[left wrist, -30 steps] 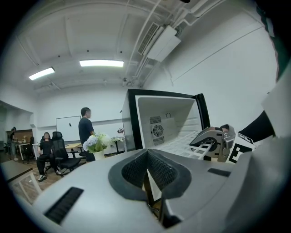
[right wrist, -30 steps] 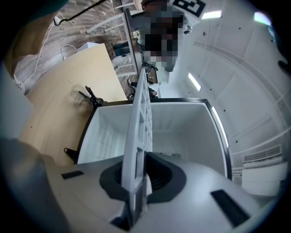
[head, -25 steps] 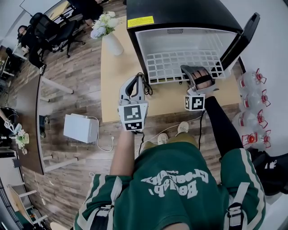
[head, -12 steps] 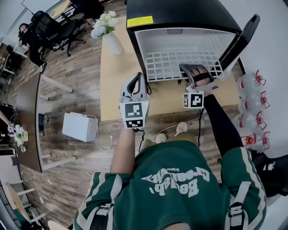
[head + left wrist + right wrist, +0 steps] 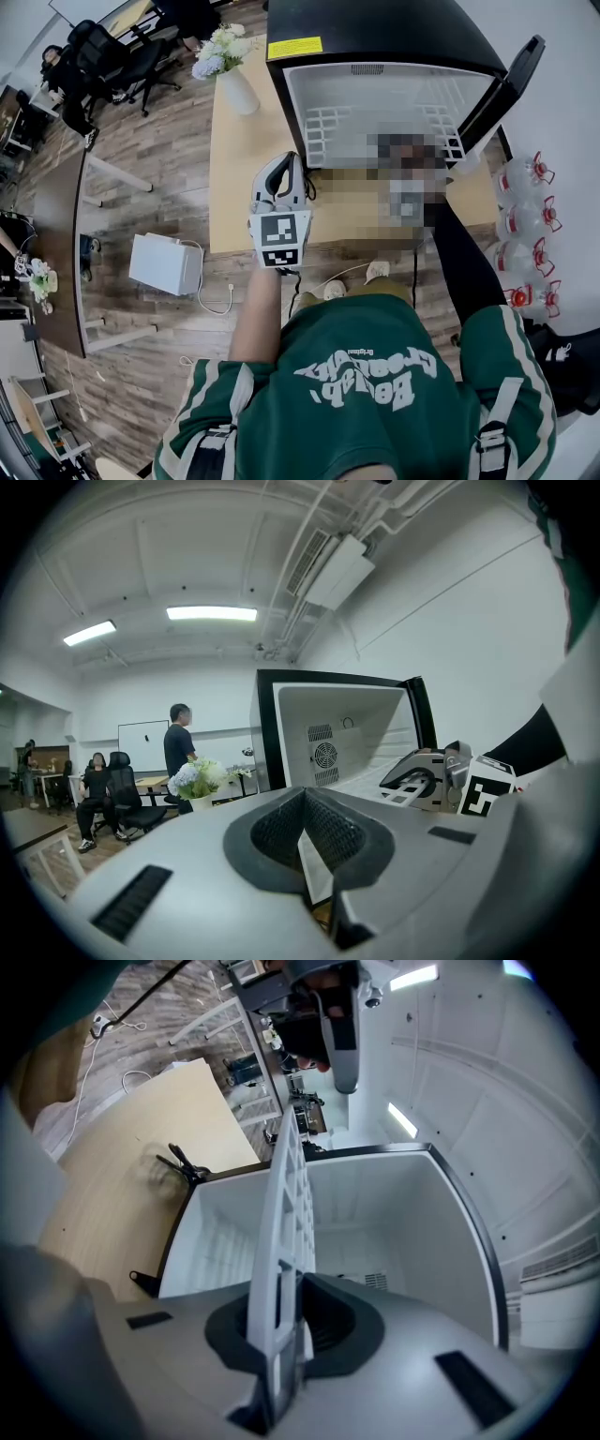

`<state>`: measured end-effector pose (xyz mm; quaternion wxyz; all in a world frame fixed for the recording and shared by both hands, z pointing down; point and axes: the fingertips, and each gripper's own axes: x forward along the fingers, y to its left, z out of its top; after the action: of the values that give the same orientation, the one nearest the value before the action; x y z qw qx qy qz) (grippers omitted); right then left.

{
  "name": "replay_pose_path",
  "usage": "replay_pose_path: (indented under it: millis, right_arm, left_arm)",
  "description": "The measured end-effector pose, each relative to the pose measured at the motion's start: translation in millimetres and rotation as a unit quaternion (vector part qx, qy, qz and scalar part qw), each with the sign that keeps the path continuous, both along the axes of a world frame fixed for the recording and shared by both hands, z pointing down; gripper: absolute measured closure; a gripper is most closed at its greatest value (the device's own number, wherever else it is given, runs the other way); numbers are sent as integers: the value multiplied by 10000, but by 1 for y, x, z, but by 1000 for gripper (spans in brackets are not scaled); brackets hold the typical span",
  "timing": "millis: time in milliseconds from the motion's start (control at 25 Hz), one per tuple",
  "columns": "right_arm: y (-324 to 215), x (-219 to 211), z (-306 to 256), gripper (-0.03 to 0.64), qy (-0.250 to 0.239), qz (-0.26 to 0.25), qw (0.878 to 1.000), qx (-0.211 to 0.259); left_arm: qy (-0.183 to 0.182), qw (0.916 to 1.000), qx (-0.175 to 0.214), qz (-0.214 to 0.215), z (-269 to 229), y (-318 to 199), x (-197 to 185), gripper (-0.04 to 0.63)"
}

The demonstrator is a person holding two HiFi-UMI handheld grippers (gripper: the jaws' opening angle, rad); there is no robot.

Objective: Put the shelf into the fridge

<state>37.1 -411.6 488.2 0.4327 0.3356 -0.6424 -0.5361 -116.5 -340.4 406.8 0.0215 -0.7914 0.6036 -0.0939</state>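
In the head view the fridge point(image 5: 375, 28) stood open at 12 o'clock on the table point(image 5: 244, 187), with the white grid shelf point(image 5: 342, 136) lying in its mouth at about 1 o'clock. Over the last second the shelf's near edge had drawn a little further into the cavity, so less of it overhung the tabletop. The right arm point(image 5: 459, 262) reached to the fridge mouth from 4 o'clock, though its tool could not be made out there. The left gripper point(image 5: 281, 164) hung close to the picture's centre, clear of the shelf and much where it had been.

In the left gripper view its jaws stood together with nothing between them. The fridge rose at 1 o'clock, and the right gripper point(image 5: 431, 778) showed at 3 o'clock with white shelf bars beside it.

In the right gripper view the jaws were clamped narrow on the shelf's near edge. The grid ran edge-on from 6 o'clock up towards 12, its far part already inside the white cavity, with the table at 9 o'clock.

The insertion seemed well under way, carried by the right tool alone. What was probably left was to slide the shelf fully home, level on its side ledges, and then let go. A tilted edge could catch on a wall.
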Motion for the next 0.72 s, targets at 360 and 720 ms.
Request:
replay_pose_path:
  millis: [360, 720]
  right_arm:
    - [-5, -1, 3, 578, -115, 3, 9999, -105]
    - [-11, -1, 3, 575, -155, 7, 9997, -179]
  left_arm:
    - [-4, 10000, -45, 21, 3, -7, 8, 595]
    - [-12, 10000, -13, 58, 0, -16, 21, 595]
